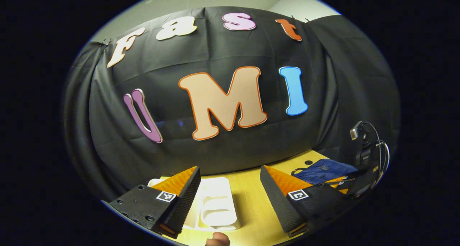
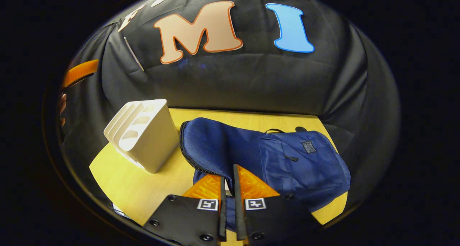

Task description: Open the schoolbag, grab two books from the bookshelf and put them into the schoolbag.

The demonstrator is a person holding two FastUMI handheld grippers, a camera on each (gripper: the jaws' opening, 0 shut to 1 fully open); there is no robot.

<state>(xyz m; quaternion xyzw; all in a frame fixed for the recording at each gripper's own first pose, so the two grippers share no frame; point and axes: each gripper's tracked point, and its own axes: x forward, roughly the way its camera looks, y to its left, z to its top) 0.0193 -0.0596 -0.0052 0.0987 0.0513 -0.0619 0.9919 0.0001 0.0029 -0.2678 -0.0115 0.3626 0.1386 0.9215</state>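
The blue schoolbag point(image 2: 298, 159) lies flat on the yellow table point(image 2: 125, 181) with its front pocket up. Its zipped edge is lifted as a flap point(image 2: 212, 145). My right gripper point(image 2: 230, 172) is shut on that flap, and blue fabric shows in the thin gap between the fingers. The white slotted bookshelf point(image 2: 143, 134) stands to the left of the bag, and I see no books in its slots. My left gripper point(image 1: 229, 168) hangs open above the bookshelf point(image 1: 215, 203), holding nothing. In the left gripper view the schoolbag point(image 1: 320, 170) lies far right, with the right gripper point(image 1: 341, 181) at it.
Black cloth walls close the table at the back and on both sides. A fingertip point(image 1: 217, 238) shows at the bottom edge. In the right gripper view the left gripper's finger point(image 2: 79, 72) and a hand point(image 2: 63, 102) show at far left. Bare table lies in front of the bookshelf.
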